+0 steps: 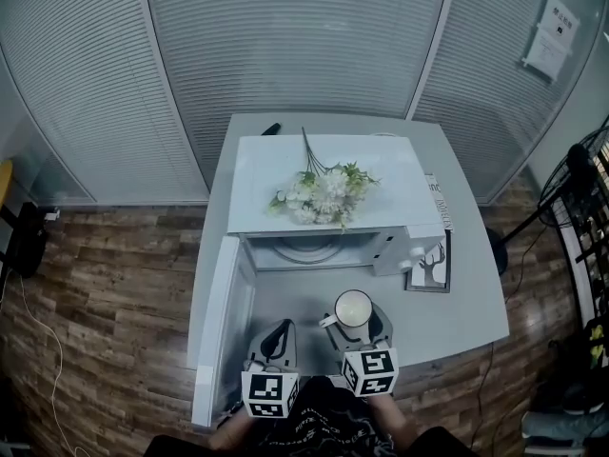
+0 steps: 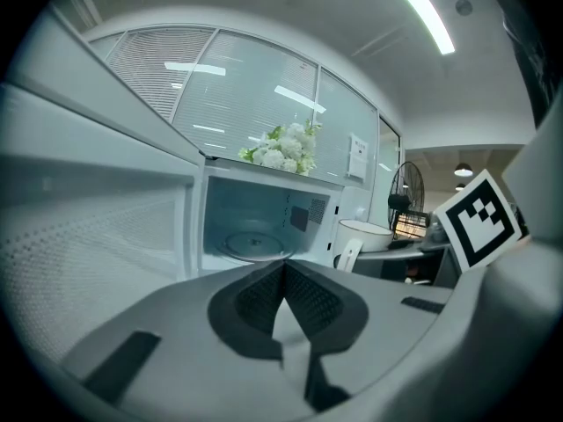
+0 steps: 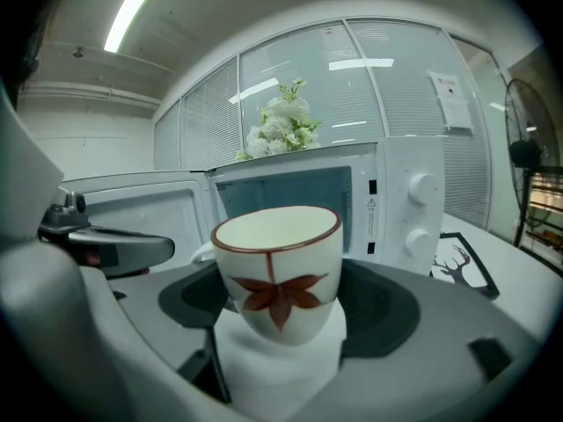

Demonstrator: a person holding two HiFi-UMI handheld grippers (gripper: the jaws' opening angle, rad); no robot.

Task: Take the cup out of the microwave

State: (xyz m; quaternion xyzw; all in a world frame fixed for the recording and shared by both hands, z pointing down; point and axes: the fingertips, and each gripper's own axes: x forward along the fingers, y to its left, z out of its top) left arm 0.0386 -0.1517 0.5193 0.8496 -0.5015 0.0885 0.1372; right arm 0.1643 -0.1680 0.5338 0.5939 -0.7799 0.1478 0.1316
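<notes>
Holding the cup [image 3: 280, 266] clear of the microwave [image 3: 396, 200], pinched in the right gripper [image 3: 281, 319].
Lower it level onto the table [image 1: 471, 303]; the left gripper [image 2: 283, 299] rests pressed together, empty.

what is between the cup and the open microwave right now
Only bare grey table lies between the cup, gripped in the right tool, and the microwave opening. The head view shows that stretch.
</notes>
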